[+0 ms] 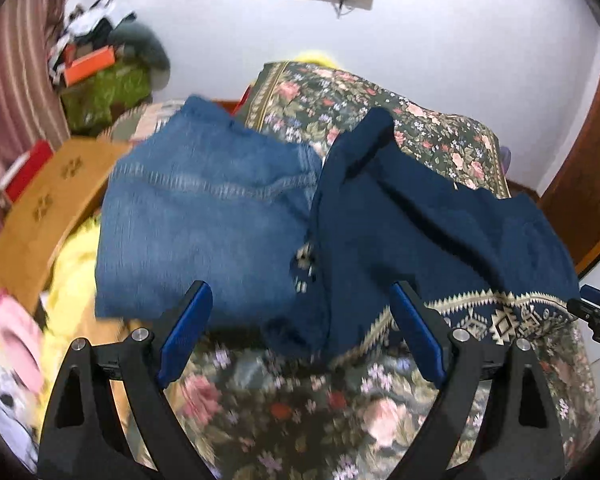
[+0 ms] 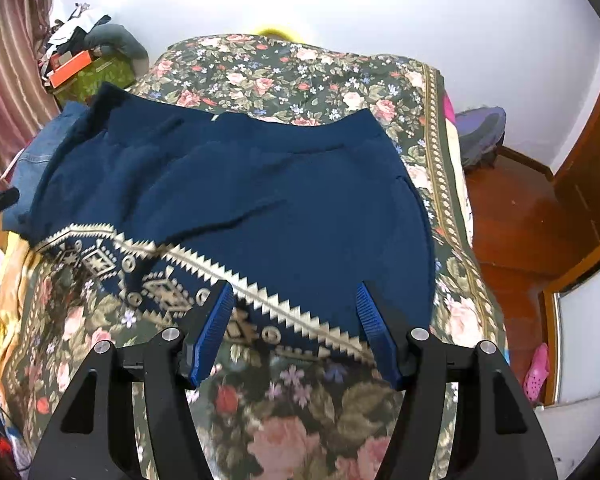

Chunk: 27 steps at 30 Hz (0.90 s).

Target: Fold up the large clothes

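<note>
Both hand-held grippers, left (image 1: 302, 320) and right (image 2: 296, 320), hang wide open, holding nothing. Navy patterned garment (image 2: 260, 200) lies spread mid-bed (image 2: 300, 68), unfolded; jeans (image 1: 204, 208) look folded near the left edge.

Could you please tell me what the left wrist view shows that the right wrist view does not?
Only the left wrist view shows the jeans' full stitched front, the wooden board beside them, and the open left gripper.

Only the right wrist view shows the navy sweater's whole spread, the wooden floor, pink clog and open right gripper.

Both show the floral bedspread, the sweater, a bit of the jeans, and the white wall.
</note>
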Motion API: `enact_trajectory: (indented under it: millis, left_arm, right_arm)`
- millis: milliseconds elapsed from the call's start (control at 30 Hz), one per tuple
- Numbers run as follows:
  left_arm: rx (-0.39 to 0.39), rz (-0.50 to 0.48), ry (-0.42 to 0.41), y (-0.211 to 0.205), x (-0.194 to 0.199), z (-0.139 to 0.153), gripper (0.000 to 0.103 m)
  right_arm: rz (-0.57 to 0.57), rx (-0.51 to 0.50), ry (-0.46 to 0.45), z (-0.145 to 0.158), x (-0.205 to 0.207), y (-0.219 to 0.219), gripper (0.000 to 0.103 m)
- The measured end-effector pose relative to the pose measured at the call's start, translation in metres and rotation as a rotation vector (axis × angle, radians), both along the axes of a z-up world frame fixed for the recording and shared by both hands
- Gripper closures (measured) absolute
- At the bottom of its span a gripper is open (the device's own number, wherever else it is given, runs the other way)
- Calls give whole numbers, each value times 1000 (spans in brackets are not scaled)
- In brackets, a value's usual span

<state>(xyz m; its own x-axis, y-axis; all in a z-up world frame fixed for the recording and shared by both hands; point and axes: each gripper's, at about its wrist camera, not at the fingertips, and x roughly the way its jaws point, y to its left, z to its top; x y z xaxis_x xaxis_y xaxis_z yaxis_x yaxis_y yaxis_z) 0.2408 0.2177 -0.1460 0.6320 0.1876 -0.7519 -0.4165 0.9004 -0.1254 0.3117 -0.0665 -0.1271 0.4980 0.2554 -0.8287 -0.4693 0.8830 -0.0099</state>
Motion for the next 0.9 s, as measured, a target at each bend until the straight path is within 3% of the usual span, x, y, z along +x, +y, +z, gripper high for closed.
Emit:
enact_trajectory:
  millis: [167,367,467,633,767,900]
  left_arm:
    - [-157,28,-8,1,-16,-35,13]
    - [-314,28,-6,-1,-3,-85,13]
    - [-393,33,-45,3,12,-100,14]
    - [-493,28,-159,11,25,-100,21]
    - [-575,11,-179,14,34,-99,50]
    - [-521,25,-152,12,25,-89,75]
  right_arm:
    - [11,4,-31,3,-12,2,43]
    - [17,16,-14,-5,-12,9,42]
    - [16,15,2,-12,-10,12,42]
    - [8,13,13,-17,-7,13,42]
    - [1,22,16,-16,-4,14,42]
    - [8,30,16,-10,-5,17,42]
